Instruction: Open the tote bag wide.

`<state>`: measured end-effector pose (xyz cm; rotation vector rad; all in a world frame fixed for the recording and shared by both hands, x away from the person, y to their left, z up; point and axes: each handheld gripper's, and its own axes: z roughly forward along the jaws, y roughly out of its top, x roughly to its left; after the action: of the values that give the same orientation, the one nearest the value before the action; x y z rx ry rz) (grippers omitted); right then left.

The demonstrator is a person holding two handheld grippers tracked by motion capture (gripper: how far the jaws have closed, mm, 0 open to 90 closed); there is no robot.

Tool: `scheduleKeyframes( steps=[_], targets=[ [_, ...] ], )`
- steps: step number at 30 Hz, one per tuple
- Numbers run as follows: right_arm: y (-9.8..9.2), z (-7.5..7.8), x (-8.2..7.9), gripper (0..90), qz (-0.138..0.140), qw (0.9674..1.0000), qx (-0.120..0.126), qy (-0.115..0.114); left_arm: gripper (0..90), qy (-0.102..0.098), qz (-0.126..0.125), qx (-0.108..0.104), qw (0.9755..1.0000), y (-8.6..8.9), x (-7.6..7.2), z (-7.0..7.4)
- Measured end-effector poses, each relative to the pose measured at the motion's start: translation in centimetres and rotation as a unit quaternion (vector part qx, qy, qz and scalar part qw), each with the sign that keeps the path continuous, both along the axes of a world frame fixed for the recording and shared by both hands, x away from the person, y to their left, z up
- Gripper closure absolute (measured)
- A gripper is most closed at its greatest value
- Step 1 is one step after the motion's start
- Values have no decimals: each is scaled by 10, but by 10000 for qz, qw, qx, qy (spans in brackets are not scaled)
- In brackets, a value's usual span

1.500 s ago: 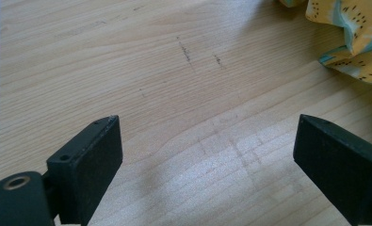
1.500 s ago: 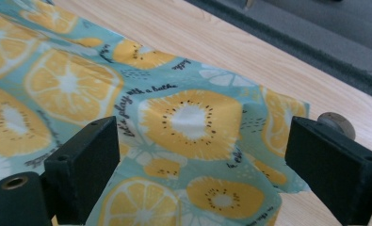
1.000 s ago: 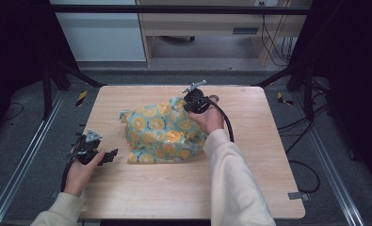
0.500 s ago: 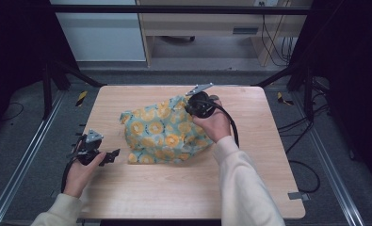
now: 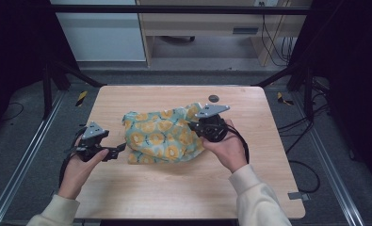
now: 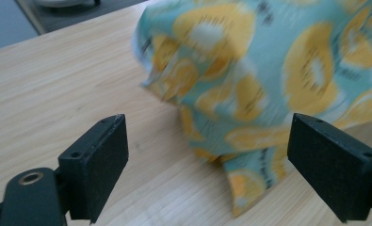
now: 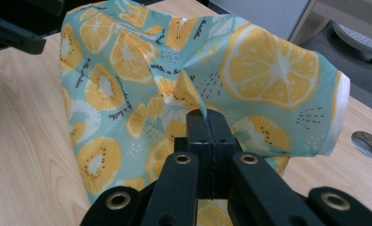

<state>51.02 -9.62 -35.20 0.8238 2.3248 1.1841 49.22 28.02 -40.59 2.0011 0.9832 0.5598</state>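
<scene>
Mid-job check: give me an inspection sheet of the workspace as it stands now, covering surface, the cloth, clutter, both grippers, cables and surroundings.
Surface: light wooden table, with a small dark round inset near the far edge.
Job's things: fruit-print cloth, bunched at mid-table, its right side lifted off the wood.
Clutter: nothing seen.
Grippers: right gripper shut on a fold of the cloth; left gripper open, jaws wide and apart from the cloth's near corner.
Cables: black cable loops from the right gripper round the hand; more cables lie on the floor to the right.
Surroundings: dark metal frame, grey floor, pale cabinets behind.
</scene>
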Motion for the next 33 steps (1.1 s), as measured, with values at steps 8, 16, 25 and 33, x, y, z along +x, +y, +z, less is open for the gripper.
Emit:
scheduleKeyframes(
  steps=[8,16,25,33],
  targets=[
    [-1,-2,-6,900,29,10000,19,12,129,154,-404,128,9990,-32,13,13],
    [-4,-2,-8,900,-8,10000,87,-21,605,50,-508,252,9984,-46,14,15],
    [-17,4,-31,900,-32,9994,273,-202,900,-243,-899,116,9956,-49,-11,28],
    [-32,-10,-65,900,-50,9993,313,-214,900,-298,-1275,67,9914,-56,-46,22]
  ],
)
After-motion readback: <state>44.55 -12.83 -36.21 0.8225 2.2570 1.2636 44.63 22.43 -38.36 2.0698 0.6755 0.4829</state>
